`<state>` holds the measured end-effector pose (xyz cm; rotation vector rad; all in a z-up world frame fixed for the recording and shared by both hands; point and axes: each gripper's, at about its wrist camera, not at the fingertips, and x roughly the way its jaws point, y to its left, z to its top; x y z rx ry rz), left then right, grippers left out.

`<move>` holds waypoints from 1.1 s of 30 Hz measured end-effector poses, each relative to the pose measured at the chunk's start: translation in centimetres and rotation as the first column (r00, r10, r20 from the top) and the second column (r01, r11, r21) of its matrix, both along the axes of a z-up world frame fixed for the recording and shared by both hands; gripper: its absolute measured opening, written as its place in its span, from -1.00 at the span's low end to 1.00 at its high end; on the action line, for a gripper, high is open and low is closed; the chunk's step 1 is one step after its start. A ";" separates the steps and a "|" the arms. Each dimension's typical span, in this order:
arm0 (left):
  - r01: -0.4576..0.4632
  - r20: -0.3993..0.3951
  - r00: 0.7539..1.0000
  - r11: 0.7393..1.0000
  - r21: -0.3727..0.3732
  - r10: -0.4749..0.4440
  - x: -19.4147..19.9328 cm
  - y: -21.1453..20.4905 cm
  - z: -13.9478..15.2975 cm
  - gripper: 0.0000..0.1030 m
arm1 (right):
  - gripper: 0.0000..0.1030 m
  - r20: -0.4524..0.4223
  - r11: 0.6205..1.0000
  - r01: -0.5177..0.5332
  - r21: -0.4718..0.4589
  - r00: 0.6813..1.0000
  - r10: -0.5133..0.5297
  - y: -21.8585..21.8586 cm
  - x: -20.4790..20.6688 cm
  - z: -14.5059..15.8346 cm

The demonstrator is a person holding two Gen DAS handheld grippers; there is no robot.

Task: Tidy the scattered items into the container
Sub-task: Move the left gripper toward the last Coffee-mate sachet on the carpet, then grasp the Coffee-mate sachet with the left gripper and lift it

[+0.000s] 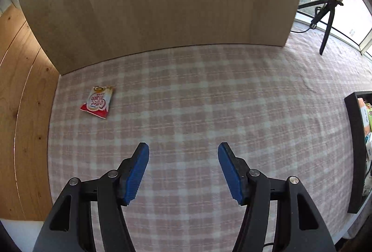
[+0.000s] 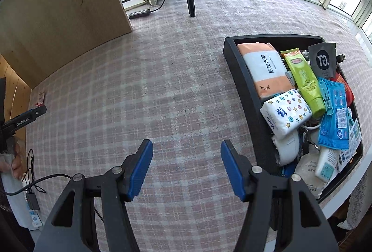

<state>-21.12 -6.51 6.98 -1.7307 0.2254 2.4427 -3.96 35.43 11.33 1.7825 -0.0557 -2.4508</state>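
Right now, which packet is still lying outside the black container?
The red-and-white Coffee-mate sachet, alone on the checked cloth near the wooden board; all other packets lie inside the black container.

One sachet point(image 1: 97, 101) lies loose, one black tray point(image 2: 241, 80) (heaped full), two tissue packs point(image 2: 265, 68).

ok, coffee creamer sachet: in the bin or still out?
Out. The sachet lies flat on the checked cloth, far from the black bin.

The red-and-white sachet point(image 1: 97, 101) near the cloth's left edge reads "Coffee mate". In the black tray point(image 2: 241, 80), a grey pouch point(image 2: 322, 61) shows "GT.", a tissue pack point(image 2: 285, 112) "Vinda", an orange pack point(image 2: 265, 69) "原生木浆". The left gripper's arm point(image 2: 23, 120) says "GenRobot.AI".
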 end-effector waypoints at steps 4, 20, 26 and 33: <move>-0.021 0.013 1.000 1.000 0.009 0.021 -3.2 -3.7 -0.8 0.21 | 0.16 0.019 1.000 0.028 -0.003 0.999 -0.028 -0.6 -0.2 -0.6; -0.131 0.121 0.985 0.991 0.034 0.126 -12.0 -12.3 -7.0 0.21 | 0.16 0.113 0.995 0.099 0.025 0.988 -0.102 -2.4 0.3 -4.0; -0.113 0.121 0.987 0.992 0.049 0.106 -14.3 -12.4 -7.8 0.21 | 0.16 0.121 0.994 0.106 0.038 0.987 -0.110 -3.5 0.6 -4.1; -0.093 0.096 0.991 0.995 0.034 0.089 -21.2 -11.0 -8.4 0.00 | 0.16 0.128 0.993 0.109 0.039 0.985 -0.113 -4.2 0.3 -3.5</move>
